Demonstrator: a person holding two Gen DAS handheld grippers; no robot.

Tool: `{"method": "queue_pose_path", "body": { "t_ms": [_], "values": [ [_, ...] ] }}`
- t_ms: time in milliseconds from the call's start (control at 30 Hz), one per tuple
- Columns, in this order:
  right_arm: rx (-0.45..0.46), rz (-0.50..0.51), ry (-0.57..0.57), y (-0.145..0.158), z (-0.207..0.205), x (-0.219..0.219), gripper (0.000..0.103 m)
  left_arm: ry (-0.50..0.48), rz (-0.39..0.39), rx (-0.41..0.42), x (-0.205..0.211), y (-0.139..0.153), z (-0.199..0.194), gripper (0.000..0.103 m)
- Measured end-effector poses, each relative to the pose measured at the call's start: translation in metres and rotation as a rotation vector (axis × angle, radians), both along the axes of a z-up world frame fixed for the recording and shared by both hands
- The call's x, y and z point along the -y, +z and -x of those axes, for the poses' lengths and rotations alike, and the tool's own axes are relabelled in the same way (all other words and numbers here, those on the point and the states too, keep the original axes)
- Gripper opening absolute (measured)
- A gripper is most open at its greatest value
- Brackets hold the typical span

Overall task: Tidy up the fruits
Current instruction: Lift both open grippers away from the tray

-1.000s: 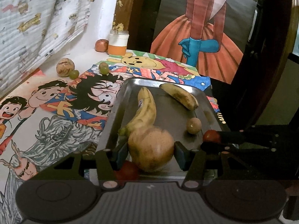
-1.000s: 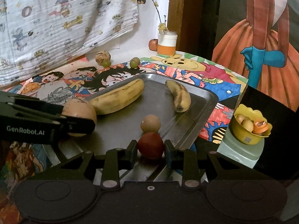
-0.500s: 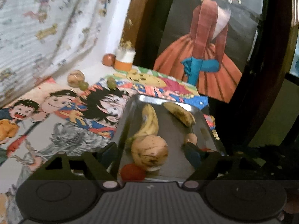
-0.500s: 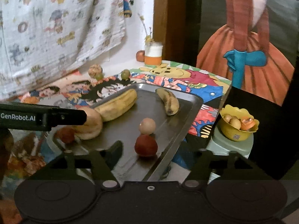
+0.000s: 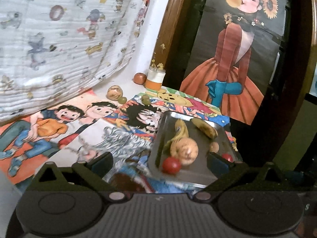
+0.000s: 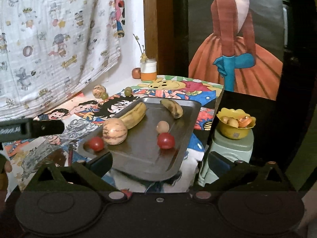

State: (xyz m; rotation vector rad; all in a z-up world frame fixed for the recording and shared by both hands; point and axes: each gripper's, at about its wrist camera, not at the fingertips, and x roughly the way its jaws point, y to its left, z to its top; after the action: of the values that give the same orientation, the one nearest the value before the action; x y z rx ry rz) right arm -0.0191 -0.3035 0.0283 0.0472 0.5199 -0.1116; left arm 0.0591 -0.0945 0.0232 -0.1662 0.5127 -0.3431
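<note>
Fingers of both grippers now spread, pulled back; melon (image 6: 114, 131) and tomato (image 6: 166, 140) released onto tray (image 6: 142, 158).

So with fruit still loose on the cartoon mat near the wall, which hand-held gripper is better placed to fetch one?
Left, probably. The left hand-held gripper is open, empty, and sits over the mat side, facing the speckled fruit and green fruits. The right hand-held gripper, also open, sits at the tray's outer edge.
</note>
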Motion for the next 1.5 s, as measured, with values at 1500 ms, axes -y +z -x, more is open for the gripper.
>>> {"method": "queue_pose_path", "body": {
  "t_ms": [1500],
  "values": [
    [0.030, -0.201, 0.234, 0.046, -0.011, -0.069, 0.102, 0.298, -0.241, 0.040, -0.101, 0.000, 0.014, 0.103]
  ]
}}
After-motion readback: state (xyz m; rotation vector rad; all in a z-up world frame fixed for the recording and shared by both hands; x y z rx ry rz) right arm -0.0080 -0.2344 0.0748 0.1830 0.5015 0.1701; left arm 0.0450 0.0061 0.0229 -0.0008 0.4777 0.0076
